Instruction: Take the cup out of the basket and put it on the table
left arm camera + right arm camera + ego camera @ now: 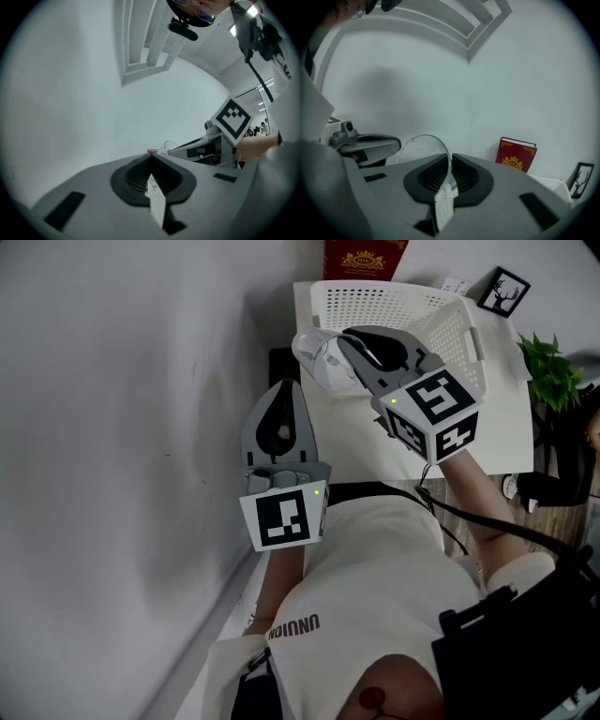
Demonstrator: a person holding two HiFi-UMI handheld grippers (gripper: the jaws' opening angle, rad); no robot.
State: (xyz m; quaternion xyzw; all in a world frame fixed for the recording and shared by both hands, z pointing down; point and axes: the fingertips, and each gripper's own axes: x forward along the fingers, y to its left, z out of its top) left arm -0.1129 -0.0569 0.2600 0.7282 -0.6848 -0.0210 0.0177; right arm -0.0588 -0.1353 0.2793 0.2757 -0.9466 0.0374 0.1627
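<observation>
Clear plastic cup (pixel 319 360) hangs just left of the white basket (pixel 403 298), out of it, its thin rim pinched by the right gripper (pixel 349 341). On so slight a bite it could swivel or slip, missing the table (pixel 502 432). Left gripper (pixel 284 395), nearer than the basket, is closed and empty.

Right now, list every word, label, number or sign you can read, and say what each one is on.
"UNUION": printed on the shirt, as far as the slanted letters can be read.
Red book: gold crest and lettering on the cover, too blurred to read.
Cubes: black-and-white square patterns only, no words.
No other text can be read.
</observation>
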